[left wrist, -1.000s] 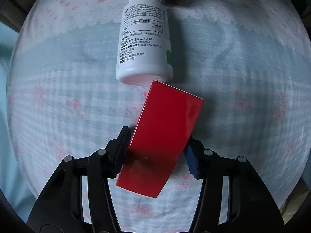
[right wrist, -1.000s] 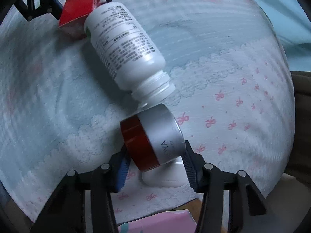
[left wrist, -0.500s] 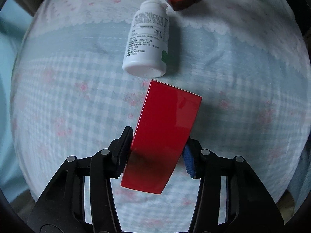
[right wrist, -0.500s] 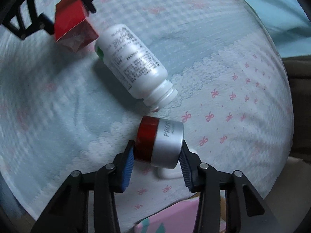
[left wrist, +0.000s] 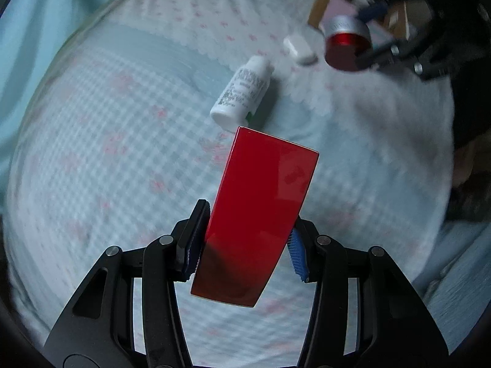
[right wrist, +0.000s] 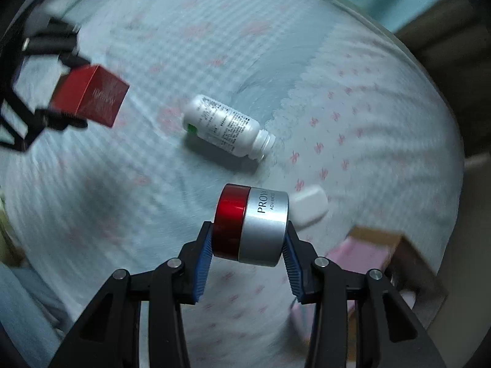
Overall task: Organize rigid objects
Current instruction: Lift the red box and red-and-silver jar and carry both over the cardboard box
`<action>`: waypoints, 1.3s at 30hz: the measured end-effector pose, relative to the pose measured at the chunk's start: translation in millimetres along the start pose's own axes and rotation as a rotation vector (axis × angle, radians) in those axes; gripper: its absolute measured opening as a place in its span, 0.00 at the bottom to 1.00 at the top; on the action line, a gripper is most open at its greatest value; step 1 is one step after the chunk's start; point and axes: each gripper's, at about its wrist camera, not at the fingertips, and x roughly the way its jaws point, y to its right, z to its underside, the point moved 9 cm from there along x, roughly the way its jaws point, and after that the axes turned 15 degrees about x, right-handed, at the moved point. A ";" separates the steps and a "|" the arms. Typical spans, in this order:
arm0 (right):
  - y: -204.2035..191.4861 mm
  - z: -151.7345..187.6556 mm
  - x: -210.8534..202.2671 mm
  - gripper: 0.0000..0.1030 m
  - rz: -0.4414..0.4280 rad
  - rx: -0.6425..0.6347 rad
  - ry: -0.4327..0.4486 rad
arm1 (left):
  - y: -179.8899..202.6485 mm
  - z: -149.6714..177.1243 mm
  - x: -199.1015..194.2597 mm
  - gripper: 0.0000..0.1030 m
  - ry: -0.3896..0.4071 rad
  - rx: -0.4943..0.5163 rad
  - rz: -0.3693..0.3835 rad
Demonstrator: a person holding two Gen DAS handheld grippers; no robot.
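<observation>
Gripping a red box [left wrist: 260,214], the left tongs [left wrist: 245,245] are clamped on its two long sides, with the box slanting up and to the right between the pads and raised clear of the bedspread [left wrist: 122,153]. In the right wrist view the same box [right wrist: 92,98] appears at upper left, blurred, with lettering on one face that cannot be read.

Right tongs [right wrist: 247,245]: clamped on a round jar [right wrist: 251,224], red body toward the left pad, silver lid toward the right pad. Lid lettering is partly legible, "PRO..." above "ADVANC...". The jar is held on its side, off the fabric. From the left wrist view the jar [left wrist: 346,46] shows at upper right, red base facing the camera, blurred.

White bottle [right wrist: 227,130]: lying on its side on the bedspread, uncapped neck pointing toward the pink-bow part of the cloth, printed label upward, small green patch near its base. It lies well apart from both tongs. In the left wrist view the bottle [left wrist: 242,95] lies just beyond the far end of the red box.

White cap [right wrist: 308,205]: on the fabric just behind the held jar, near the bottle's neck; also visible in the other view [left wrist: 299,50].

Cardboard box [right wrist: 399,254] with something pink inside sits at the edge of the bed, at lower right in the right wrist view.
</observation>
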 end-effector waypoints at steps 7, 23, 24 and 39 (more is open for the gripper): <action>18.5 30.5 -58.9 0.38 -0.044 0.239 0.034 | 27.9 -12.0 -47.3 0.43 0.115 -0.154 0.045; 132.1 94.2 -159.0 0.38 -0.113 0.529 0.178 | 85.5 -148.1 -127.6 0.43 0.288 -0.145 -0.027; 143.8 98.0 -160.1 0.38 -0.115 0.531 0.181 | 90.8 -161.8 -128.5 0.43 0.293 -0.150 -0.033; 345.3 131.0 -131.2 0.38 -0.099 0.455 0.163 | 158.6 -338.2 -68.7 0.43 0.287 -0.394 -0.004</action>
